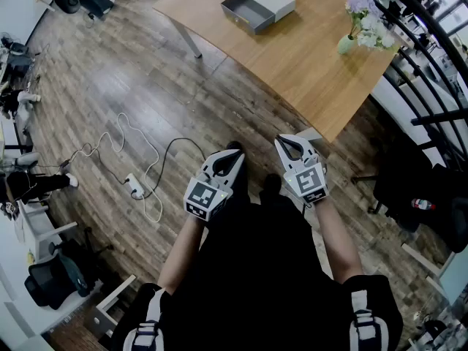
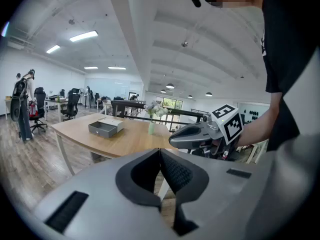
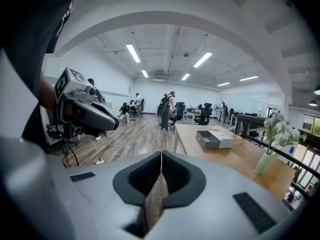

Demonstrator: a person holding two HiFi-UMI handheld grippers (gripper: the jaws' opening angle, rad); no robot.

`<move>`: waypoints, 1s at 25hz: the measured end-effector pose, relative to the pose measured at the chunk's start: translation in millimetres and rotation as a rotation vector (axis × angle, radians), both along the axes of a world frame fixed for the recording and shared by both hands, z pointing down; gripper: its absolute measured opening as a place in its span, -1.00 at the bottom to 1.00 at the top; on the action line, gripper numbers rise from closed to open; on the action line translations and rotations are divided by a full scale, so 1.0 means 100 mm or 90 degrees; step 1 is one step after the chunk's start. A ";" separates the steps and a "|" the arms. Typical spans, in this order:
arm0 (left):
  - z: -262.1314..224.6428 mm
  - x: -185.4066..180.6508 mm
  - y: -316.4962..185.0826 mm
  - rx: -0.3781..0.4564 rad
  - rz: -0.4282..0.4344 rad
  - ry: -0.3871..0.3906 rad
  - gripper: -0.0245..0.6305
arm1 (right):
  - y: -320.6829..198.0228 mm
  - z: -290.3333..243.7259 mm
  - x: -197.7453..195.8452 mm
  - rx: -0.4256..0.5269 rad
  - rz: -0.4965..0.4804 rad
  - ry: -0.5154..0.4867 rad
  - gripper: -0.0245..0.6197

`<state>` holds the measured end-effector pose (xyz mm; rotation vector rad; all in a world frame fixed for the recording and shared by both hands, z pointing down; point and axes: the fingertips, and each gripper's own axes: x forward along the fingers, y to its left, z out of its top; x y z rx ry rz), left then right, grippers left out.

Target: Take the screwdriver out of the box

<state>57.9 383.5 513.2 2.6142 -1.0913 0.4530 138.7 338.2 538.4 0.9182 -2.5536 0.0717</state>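
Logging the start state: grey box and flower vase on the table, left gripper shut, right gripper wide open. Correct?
No. The right gripper is shut too, jaws together and empty, as the right gripper view shows. The grey box and flower vase are on the table, and the left gripper is shut.

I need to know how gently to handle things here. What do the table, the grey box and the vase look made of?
Table: light wood or wood-look laminate, matte; faint grain shows.
Grey box: matte, thin sharp-edged walls, probably cardboard or plastic; unclear which.
Vase: pale green, smooth, likely glass or ceramic.
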 end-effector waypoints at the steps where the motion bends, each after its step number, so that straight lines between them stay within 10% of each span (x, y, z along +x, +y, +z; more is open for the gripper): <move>1: -0.04 0.01 0.06 0.000 -0.004 0.000 -0.86 | 0.08 -0.01 0.03 -0.005 0.004 -0.003 -0.84; 25: -0.20 -0.39 -0.62 0.011 -0.005 0.020 -0.86 | -0.34 -0.10 -0.24 -0.007 0.023 0.005 -0.84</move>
